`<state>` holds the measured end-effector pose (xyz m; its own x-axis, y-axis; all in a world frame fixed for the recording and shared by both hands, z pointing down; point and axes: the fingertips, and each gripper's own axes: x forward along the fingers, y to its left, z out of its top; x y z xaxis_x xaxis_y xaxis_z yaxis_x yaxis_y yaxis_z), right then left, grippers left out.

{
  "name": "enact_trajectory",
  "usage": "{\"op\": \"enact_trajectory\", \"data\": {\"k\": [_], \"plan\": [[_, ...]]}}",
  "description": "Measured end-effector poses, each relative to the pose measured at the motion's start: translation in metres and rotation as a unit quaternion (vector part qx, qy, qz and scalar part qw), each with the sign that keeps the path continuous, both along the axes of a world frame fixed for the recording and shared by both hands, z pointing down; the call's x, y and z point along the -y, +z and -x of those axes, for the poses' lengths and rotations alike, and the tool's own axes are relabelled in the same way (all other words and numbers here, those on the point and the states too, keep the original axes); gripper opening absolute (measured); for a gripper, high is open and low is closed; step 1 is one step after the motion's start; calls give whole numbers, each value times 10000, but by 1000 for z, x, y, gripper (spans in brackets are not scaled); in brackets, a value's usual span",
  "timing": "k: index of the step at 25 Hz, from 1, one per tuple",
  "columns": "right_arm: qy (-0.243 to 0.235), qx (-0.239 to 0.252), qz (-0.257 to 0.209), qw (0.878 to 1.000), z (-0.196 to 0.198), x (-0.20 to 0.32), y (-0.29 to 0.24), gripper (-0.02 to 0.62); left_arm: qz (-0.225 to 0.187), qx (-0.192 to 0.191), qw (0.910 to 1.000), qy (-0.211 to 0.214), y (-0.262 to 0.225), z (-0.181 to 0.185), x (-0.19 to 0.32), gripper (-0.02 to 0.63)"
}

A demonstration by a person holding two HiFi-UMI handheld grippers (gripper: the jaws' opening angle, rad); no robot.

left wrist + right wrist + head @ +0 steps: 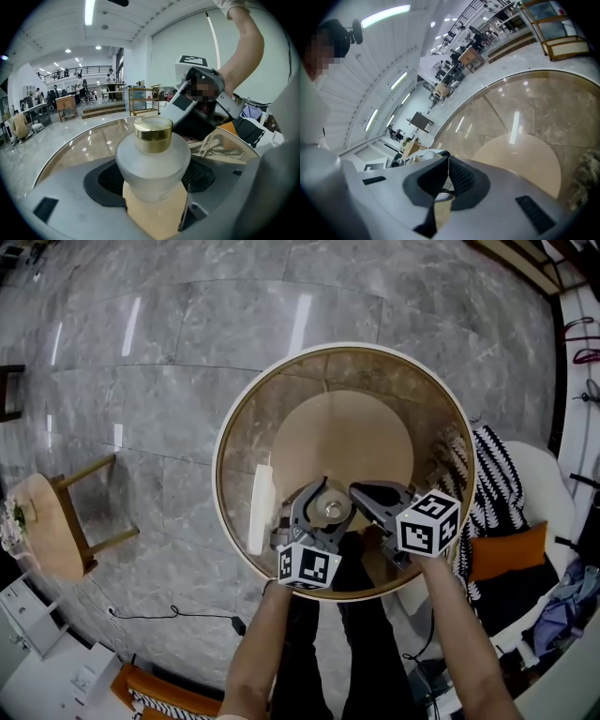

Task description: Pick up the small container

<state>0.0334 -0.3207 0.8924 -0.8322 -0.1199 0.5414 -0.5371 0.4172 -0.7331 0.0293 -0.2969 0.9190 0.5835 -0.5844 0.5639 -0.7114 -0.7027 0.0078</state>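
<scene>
**A:** What is at the far left?

**B:** From the head view, a wooden stool (49, 519) stands on the grey marble floor (141, 352), well apart from the round glass tabletop (246, 418). Near the tabletop's left rim lies a flat white object (261, 507); I cannot tell what it is.

**A:** And the left claw?

**B:** The left claw (324, 509) is over the near part of the tabletop, clamped on the small container (152, 164). It is a frosted, rounded bottle with a gold cap (153, 134), upright between the two dark pads. Whether its base touches the glass I cannot tell.

**A:** Where is the right claw?

**B:** The right claw (364, 495) is just beside the left one, to its right. Its own view shows the jaws pressed together with nothing between them.

**A:** Anything further right?

**B:** A black-and-white striped cloth (489, 486) lies just past the tabletop's right rim, with an orange cushion (511, 554) near it.
</scene>
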Motion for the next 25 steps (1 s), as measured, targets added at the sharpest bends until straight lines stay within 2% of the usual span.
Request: {"op": "enact_trajectory", "data": {"k": [5,14,20,25], "plan": [[432,191,-86,9988,-13,-2,-23,69,36,162,9997,185,-9,-3,-9,316],[926,289,-390,9945,-31,-16,-66,69,77,57,9996,260,-45,-11,-16,316],[1019,358,-1534,9822,-42,-25,-124,69,63,-36,9988,491,-77,-15,-29,316],[910,272,-1895,9773,-36,-38,-158,69,22,-104,9982,592,-104,-15,-38,316]]}}
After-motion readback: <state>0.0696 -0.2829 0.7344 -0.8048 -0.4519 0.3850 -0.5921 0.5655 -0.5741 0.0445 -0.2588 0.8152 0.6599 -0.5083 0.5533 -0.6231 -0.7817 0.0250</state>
